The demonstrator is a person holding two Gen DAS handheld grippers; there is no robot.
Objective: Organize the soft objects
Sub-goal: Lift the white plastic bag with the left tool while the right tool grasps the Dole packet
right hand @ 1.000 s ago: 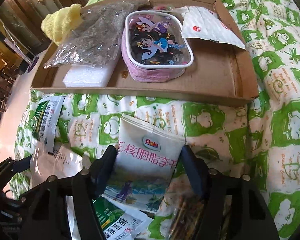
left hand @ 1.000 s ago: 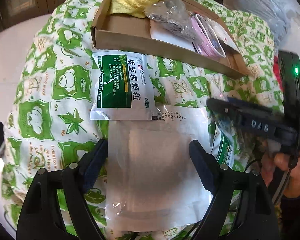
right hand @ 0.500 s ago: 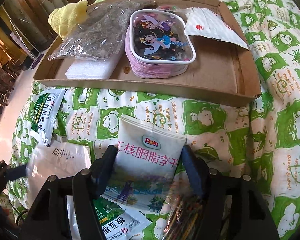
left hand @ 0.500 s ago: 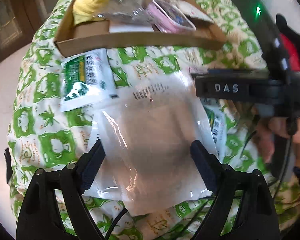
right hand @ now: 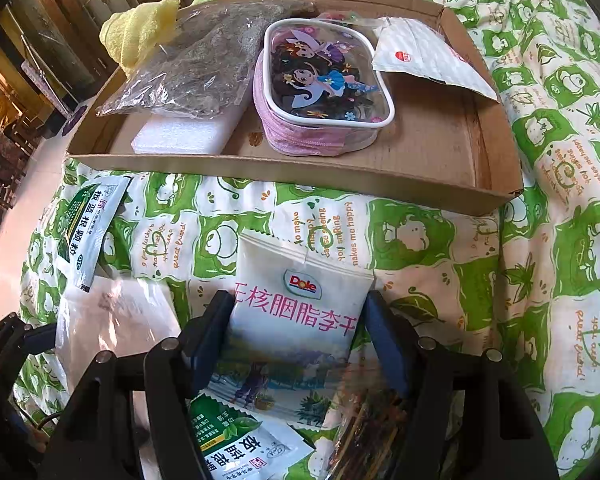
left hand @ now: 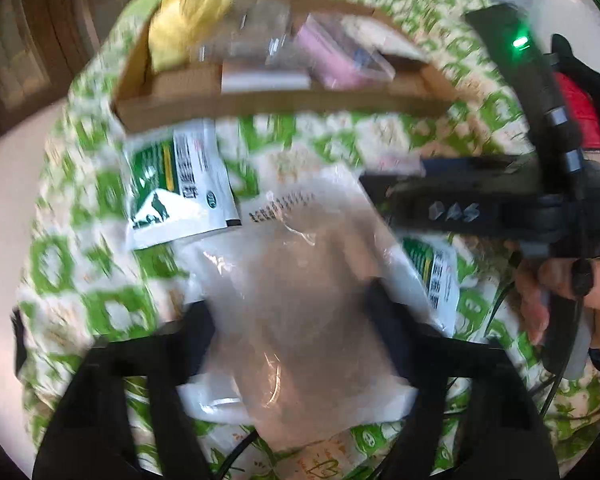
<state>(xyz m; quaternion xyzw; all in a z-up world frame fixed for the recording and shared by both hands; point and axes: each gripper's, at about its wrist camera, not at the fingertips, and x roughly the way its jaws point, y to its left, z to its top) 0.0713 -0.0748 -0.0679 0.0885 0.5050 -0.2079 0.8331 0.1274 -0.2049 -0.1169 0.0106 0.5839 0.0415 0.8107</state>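
The left gripper (left hand: 288,320) has just been closing and now pinches the clear pouch (left hand: 292,300) at lower centre. The pouch's long axis points up-frame toward the cardboard tray (left hand: 260,106).

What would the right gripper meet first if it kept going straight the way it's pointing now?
Most likely the white Dole snack packet, which lies directly between the right gripper's fingers on the green patterned quilt. The cardboard tray sits farther ahead. Depth is hard to judge.
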